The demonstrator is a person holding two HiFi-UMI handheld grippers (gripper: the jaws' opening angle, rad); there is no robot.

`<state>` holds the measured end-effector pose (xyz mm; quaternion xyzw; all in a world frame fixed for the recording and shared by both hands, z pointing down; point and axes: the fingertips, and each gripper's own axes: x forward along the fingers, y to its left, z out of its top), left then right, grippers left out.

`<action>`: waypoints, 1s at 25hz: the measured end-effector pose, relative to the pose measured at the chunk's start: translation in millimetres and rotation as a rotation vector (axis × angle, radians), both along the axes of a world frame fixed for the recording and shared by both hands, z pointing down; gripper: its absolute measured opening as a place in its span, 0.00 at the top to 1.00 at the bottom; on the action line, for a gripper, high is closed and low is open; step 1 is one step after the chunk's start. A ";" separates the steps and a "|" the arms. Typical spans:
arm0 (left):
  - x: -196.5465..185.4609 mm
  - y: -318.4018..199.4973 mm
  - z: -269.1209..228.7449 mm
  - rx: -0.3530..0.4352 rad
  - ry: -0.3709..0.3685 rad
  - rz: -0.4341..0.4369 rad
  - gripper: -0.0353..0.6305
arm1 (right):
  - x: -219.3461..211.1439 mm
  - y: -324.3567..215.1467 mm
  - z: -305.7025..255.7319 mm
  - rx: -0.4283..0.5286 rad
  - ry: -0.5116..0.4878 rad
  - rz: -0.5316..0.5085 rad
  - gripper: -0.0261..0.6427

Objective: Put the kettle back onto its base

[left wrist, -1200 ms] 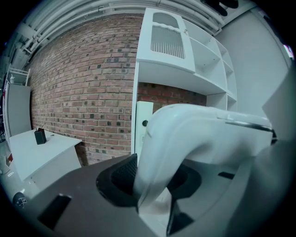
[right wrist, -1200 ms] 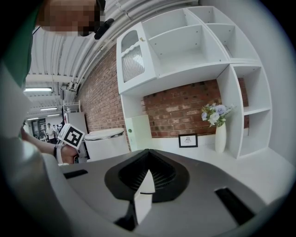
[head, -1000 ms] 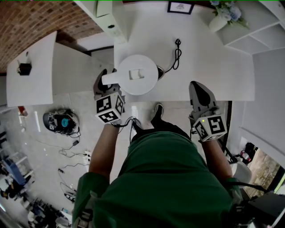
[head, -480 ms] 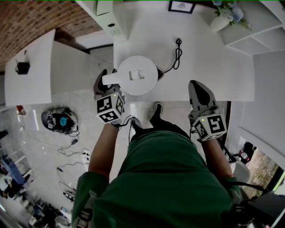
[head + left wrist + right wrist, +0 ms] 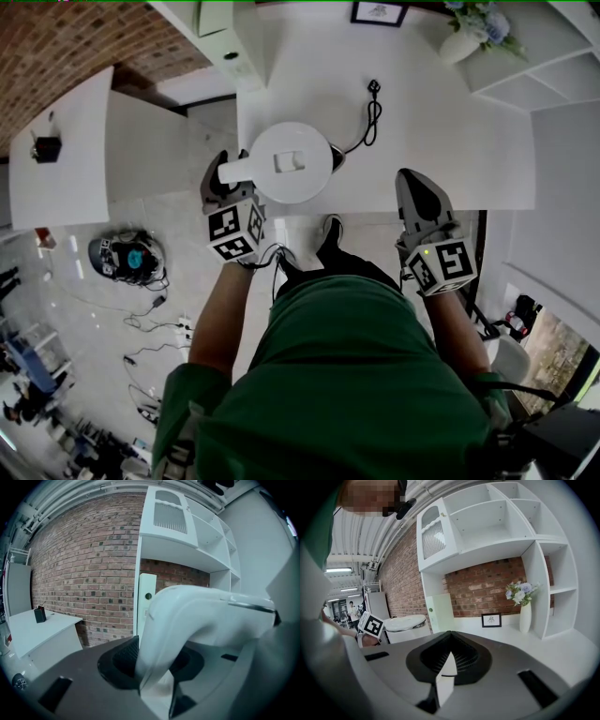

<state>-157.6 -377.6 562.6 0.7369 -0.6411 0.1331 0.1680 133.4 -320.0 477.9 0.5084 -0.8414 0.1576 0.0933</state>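
Note:
The white kettle (image 5: 289, 162) is over the near left part of the white table (image 5: 450, 141), seen from above. Its handle (image 5: 234, 169) sticks out left past the table's edge, and my left gripper (image 5: 225, 184) is shut on it. In the left gripper view the handle (image 5: 178, 616) fills the gap between the jaws of the left gripper (image 5: 157, 660). The dark base (image 5: 336, 155) peeks out at the kettle's right, its cord (image 5: 373, 112) running back. Whether the kettle rests on the base I cannot tell. My right gripper (image 5: 418, 187) is shut and empty at the table's front edge.
A framed picture (image 5: 379, 14) and a vase of flowers (image 5: 469, 33) stand at the table's back. White shelves (image 5: 506, 522) rise behind it. A second white table (image 5: 66, 150) stands to the left. The right gripper view shows the kettle (image 5: 407, 627) to the left.

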 end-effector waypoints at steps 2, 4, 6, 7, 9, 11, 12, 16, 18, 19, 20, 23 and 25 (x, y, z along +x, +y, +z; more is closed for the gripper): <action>0.4 -1.9 2.4 0.003 0.003 0.011 0.71 | -0.5 -0.1 1.1 -0.001 -0.002 0.002 0.94; -0.4 -3.7 6.3 -0.011 0.011 0.027 0.71 | -3.1 0.4 2.2 -0.003 -0.003 -0.001 0.94; -3.8 -2.2 11.2 -0.038 0.016 0.026 0.71 | -7.1 1.9 2.3 -0.002 -0.009 -0.007 0.94; -5.8 -0.7 13.0 -0.050 0.010 0.019 0.67 | -9.3 2.6 1.9 0.000 -0.014 -0.010 0.94; -8.9 3.2 15.5 -0.068 -0.016 0.010 0.61 | -13.8 4.6 0.8 0.006 -0.025 -0.014 0.94; -10.6 9.4 17.7 -0.092 -0.044 0.012 0.59 | -18.8 9.1 -1.0 0.013 -0.026 -0.016 0.94; -11.1 13.4 17.9 -0.103 -0.062 0.017 0.58 | -21.6 12.3 -2.7 0.017 -0.024 -0.016 0.94; -12.8 28.0 10.5 -0.123 -0.138 0.032 0.58 | -33.7 22.8 -16.7 0.044 -0.019 -0.012 0.94; -14.2 35.0 8.2 -0.129 -0.159 0.028 0.58 | -37.7 27.5 -23.8 0.056 -0.021 -0.007 0.94; -14.6 37.8 7.4 -0.130 -0.173 0.028 0.58 | -38.9 30.2 -26.3 0.062 -0.021 -0.006 0.94; -14.8 40.2 6.9 -0.128 -0.196 0.032 0.58 | -39.9 33.5 -28.4 0.066 -0.019 -0.003 0.94; -15.6 45.8 13.0 -0.137 -0.288 0.051 0.58 | -45.4 45.5 -32.5 0.078 -0.018 0.005 0.94; -17.5 52.2 22.3 -0.162 -0.302 0.051 0.58 | -51.1 54.9 -34.5 0.082 -0.019 0.009 0.94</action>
